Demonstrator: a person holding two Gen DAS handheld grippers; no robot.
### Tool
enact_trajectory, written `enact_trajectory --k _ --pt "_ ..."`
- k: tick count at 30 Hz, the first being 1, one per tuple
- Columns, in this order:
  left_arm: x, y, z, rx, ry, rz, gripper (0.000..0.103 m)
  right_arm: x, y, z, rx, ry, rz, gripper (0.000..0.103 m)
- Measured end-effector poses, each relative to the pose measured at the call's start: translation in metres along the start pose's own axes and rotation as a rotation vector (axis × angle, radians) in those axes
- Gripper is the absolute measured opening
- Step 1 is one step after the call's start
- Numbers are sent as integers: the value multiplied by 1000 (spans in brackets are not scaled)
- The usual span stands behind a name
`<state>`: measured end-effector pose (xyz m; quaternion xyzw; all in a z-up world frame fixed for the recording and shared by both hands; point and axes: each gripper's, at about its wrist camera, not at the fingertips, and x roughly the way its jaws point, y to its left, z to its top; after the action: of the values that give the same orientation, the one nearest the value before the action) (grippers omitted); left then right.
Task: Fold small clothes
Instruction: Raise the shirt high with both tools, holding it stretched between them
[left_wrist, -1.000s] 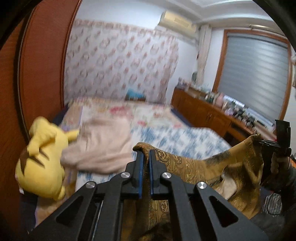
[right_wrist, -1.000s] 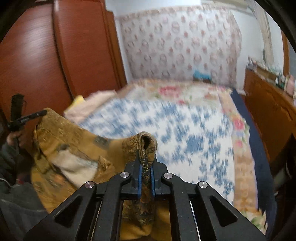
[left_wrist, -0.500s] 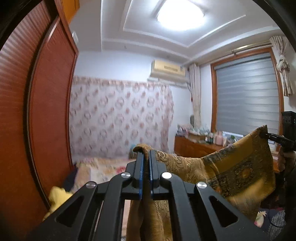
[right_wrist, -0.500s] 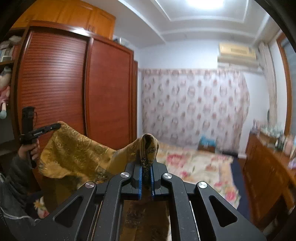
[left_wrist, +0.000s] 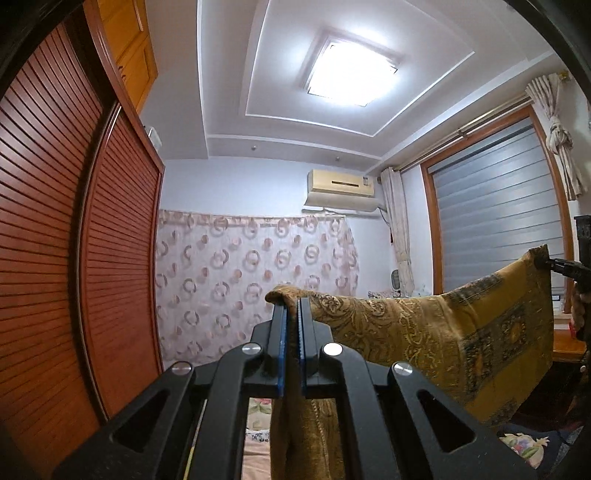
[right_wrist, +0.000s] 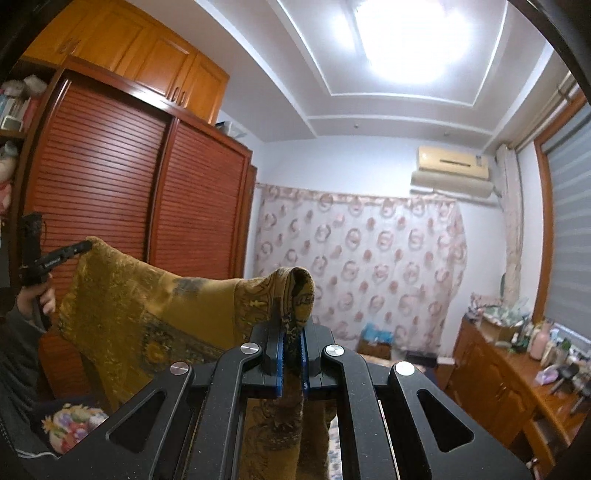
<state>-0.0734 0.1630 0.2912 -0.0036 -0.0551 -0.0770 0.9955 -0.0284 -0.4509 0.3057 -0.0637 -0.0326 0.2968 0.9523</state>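
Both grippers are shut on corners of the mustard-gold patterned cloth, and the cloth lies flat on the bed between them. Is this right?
Not quite. The left gripper and the right gripper are shut on corners of the mustard-gold patterned cloth, but it hangs in the air between them, as the left wrist view shows.

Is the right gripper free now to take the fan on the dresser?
Probably not. The right gripper is shut on a corner of the gold cloth, which the left gripper holds too; the fan is across the room.
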Motion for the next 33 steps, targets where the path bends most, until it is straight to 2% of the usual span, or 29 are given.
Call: enact_trajectory --k 6,11,15,19,23,27,33 --pt "24 2 -8 -2 30 5 2 4 -9 -1 -13 19 -35 4" --pt "78 2 -43 4 123 32 2 45 -32 -27 -2 124 -86 4" --pt "135 4 -95 4 218 45 2 102 -62 -79 32 238 -95 4" --pt "200 4 -167 0 358 50 2 169 -90 -156 87 374 -91 4" --pt "258 -1 -221 -18 503 32 2 233 -113 -231 141 507 -113 4" --pt "301 -10 -250 -1 574 36 2 288 -135 -283 170 617 -130 4" --pt "352 -19 -269 25 642 43 2 337 -160 -318 191 692 -123 4"
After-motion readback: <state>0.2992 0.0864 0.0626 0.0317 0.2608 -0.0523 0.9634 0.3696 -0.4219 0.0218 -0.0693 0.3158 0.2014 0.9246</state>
